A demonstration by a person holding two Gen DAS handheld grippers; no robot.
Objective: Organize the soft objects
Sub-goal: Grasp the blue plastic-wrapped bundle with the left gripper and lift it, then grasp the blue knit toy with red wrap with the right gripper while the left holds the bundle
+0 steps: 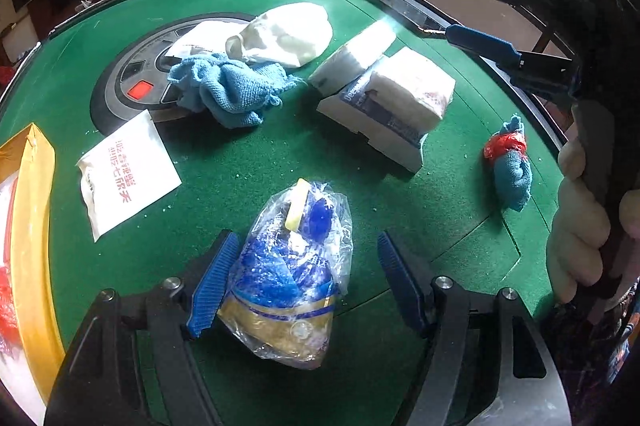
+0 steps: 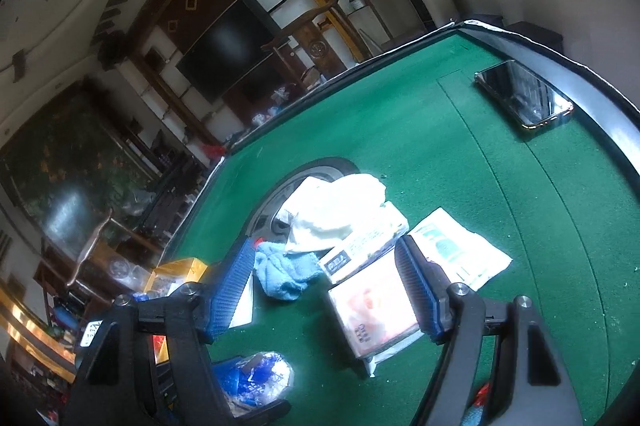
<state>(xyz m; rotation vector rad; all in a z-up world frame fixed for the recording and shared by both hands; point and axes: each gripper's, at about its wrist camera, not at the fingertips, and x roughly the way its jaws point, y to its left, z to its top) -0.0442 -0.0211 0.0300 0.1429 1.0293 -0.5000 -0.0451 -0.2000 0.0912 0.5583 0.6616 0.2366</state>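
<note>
In the left wrist view my left gripper point(image 1: 306, 278) is open around a clear plastic bag of blue and yellow items point(image 1: 296, 282); its left finger touches the bag, the right finger stands apart. Beyond lie a blue cloth point(image 1: 232, 86), a white cloth point(image 1: 284, 34), tissue packs point(image 1: 392, 98), a white sachet point(image 1: 126, 168) and a rolled blue cloth with a red band point(image 1: 510, 162). My right gripper point(image 2: 328, 290) is open and empty, held above the table over a tissue pack point(image 2: 376, 314). It also shows in the left wrist view point(image 1: 500, 54), at the right edge.
The green felt table point(image 1: 280, 154) has a round control panel point(image 1: 132, 86) at its centre. A phone point(image 2: 524, 98) lies near the far right edge. A yellow box point(image 1: 28, 226) stands at the left edge. A flat white packet point(image 2: 460, 250) lies right of the tissue packs.
</note>
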